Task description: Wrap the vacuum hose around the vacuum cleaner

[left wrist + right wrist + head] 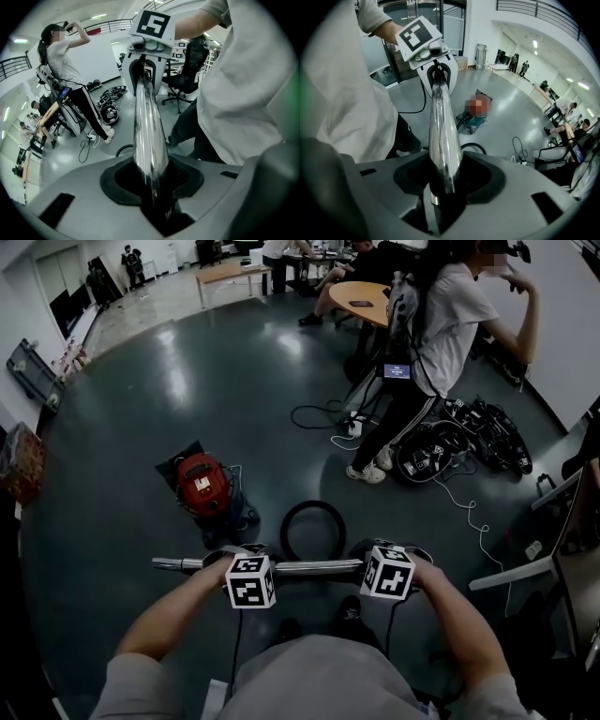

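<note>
Evidently, the chrome wand [300, 566] is being carried level across the front of the body, so that the stiff end of the line can be steered as one piece. It is clamped near one end by the left gripper [152, 185], whose jaws are pressed against the tube on both sides, and near the other end by the right gripper [443, 187], whose jaws are likewise closed on the tube. Nothing else is held. A grip at two well-separated places is judged to keep the long tube from swinging or rolling.

The black hose [284, 529] is seen lying in a loose loop on the floor [141, 409], just beyond the wand, and none of it has yet been laid round the machine. The red vacuum cleaner [202, 486] stands on the floor ahead and to the left, near the loop but apart from it. The wrapping is therefore judged barely begun; the wand would have to be brought over to the cleaner so that the hose can be led round its body
</note>
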Motion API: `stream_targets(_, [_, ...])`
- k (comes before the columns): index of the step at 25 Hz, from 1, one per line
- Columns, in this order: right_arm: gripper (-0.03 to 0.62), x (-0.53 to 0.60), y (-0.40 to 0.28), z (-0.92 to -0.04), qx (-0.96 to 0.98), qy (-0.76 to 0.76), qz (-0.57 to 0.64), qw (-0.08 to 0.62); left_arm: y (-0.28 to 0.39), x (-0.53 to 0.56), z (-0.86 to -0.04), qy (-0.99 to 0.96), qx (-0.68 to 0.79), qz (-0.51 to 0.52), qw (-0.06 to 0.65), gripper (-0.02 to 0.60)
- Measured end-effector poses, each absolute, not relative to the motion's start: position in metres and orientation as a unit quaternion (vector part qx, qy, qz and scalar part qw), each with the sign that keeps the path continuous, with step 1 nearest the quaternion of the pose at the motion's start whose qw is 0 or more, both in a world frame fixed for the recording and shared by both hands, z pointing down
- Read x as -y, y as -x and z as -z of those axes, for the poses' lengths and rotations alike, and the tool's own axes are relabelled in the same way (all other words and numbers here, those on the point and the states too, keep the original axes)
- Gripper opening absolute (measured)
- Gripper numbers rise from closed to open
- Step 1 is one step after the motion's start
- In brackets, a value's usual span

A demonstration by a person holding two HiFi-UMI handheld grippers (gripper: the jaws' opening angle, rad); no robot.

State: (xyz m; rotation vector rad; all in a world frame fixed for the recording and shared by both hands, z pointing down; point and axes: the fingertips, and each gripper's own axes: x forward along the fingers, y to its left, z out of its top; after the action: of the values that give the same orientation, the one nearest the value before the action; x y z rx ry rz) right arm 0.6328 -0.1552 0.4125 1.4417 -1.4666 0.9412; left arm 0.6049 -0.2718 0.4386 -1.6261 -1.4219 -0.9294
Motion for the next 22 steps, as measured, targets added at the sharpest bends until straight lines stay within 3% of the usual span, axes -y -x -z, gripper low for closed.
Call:
stream_targets(6, [0.254, 0.134, -0.693, -0.402, 0.57, -0.61, -0.334, 0.437, -0.632, 0.255, -0.436, 0.676, 0.505, 0.401, 0.357, 0.138])
stream_targets(14, [0.272, 0.113, -0.764, -0.387, 0.562, -0.621, -0.264, 0.478, -0.662, 0.236, -0.444, 0.731, 0.423, 0.445, 0.296, 0.138])
stream_targets(22, [0.272, 0.112, -0.79, -0.354, 0.594, -0.695, -0.279, 0.293, -0.666, 0.241, -0.457, 0.766, 0.354, 0.48, 0.239, 0.138])
